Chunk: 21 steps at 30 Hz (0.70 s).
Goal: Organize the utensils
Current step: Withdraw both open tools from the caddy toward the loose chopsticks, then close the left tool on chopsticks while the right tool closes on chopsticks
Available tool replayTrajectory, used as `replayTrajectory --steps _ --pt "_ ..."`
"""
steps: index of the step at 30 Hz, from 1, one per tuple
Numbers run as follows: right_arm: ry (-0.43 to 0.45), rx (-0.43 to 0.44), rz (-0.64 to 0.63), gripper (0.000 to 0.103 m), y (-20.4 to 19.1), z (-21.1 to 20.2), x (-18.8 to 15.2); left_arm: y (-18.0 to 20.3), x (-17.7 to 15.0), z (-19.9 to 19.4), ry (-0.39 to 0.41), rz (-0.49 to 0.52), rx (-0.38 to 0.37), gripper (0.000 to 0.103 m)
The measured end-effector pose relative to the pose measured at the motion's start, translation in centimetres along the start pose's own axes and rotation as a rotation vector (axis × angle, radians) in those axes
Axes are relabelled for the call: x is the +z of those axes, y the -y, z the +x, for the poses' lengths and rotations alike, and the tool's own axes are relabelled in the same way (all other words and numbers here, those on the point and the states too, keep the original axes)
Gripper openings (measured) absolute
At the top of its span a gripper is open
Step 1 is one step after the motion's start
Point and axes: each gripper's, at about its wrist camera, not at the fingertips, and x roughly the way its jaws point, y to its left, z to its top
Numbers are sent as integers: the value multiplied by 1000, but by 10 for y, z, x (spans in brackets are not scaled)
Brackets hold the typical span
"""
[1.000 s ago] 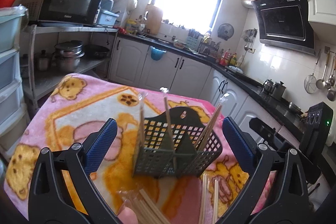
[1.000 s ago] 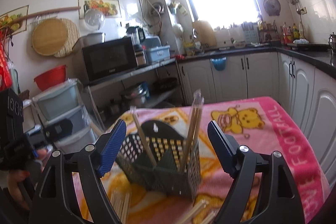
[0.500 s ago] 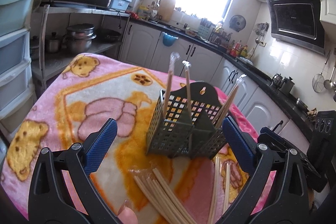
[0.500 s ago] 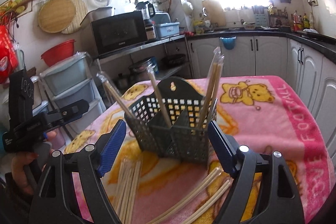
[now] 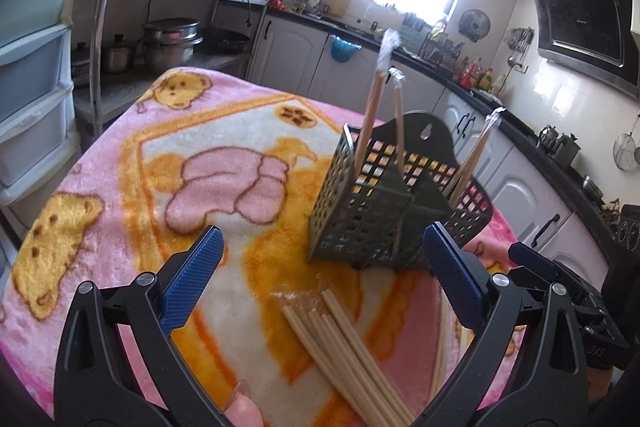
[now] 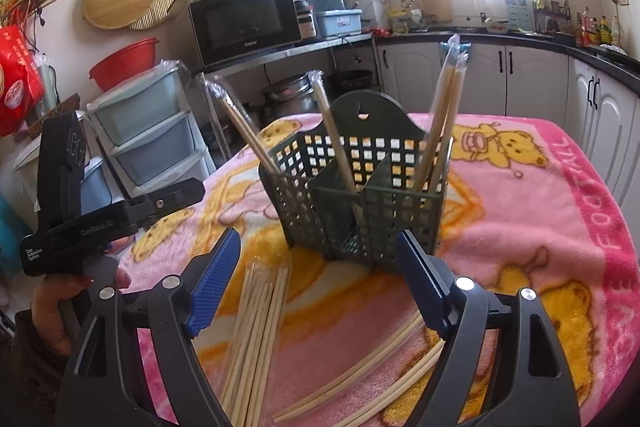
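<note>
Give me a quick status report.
Both grippers open, empty: left gripper, right gripper. Chopstick bundle lies before holder basket. Nothing blocking.

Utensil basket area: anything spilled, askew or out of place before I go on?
The green basket stands upright, its wrapped chopsticks leaning outward. Out of place: a loose bundle of chopsticks lies on the pink blanket before it, and a few curved sticks lie beside them.

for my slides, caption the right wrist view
Open right tongs above loose chopsticks, facing green basket.
</note>
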Motion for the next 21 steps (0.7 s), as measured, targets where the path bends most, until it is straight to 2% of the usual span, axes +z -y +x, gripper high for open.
replayTrajectory --steps 7,9,13,15,18,21 --pt "-67 14 -17 75 -6 15 -4 -20 -12 11 -65 -35 51 90" --pt "-94 16 -27 69 -8 21 -6 -25 -14 15 -90 -55 48 75" --pt "-151 31 -44 61 -14 36 -10 -36 -20 26 -151 -93 34 55" --pt "-188 37 -48 55 -16 47 -12 -41 -25 33 -187 -121 13 42" --pt "-250 44 -51 44 -17 65 -15 -46 -32 42 -231 -147 -11 30" --pt "-300 49 -51 39 -16 81 -18 -50 -35 51 -264 -179 -38 23"
